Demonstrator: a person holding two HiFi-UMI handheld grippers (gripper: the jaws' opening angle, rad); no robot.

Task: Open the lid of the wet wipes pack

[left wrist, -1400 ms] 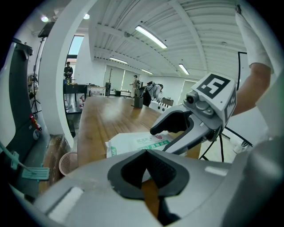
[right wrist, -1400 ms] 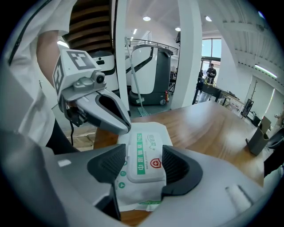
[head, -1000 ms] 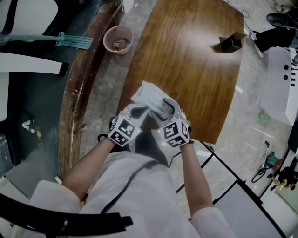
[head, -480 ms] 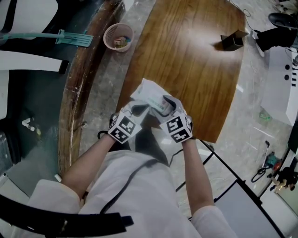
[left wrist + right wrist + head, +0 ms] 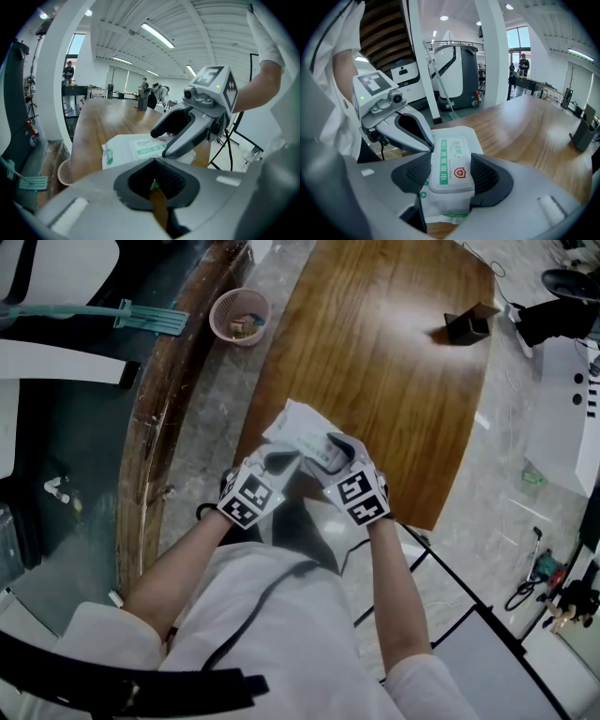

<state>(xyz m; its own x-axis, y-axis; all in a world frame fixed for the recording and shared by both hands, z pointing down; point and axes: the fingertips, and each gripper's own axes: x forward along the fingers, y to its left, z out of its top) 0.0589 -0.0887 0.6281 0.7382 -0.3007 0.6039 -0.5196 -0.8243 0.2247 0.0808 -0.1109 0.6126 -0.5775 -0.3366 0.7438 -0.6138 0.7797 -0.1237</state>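
The white wet wipes pack (image 5: pixel 296 432) lies near the front edge of the wooden table (image 5: pixel 384 362). My right gripper (image 5: pixel 452 177) is shut on the pack, its pads on both sides of the flat lid (image 5: pixel 452 159) with green print and a red shield. The lid lies closed. My left gripper (image 5: pixel 430 146) comes in from the left, its tip against the lid's left edge. In the left gripper view its jaws (image 5: pixel 157 183) stand together, with the pack (image 5: pixel 133 146) and the right gripper (image 5: pixel 164 143) just beyond. From above, both grippers (image 5: pixel 284 461) (image 5: pixel 336 454) meet over the pack.
A pink basket (image 5: pixel 238 318) stands on the floor to the table's left, by a teal tool (image 5: pixel 150 320). A dark box (image 5: pixel 466 326) sits at the table's far right. A black frame (image 5: pixel 441 582) stands on the floor to the right of the person.
The right gripper has shifted slightly up and to the right on the pack. The left gripper and the pack have hardly moved.
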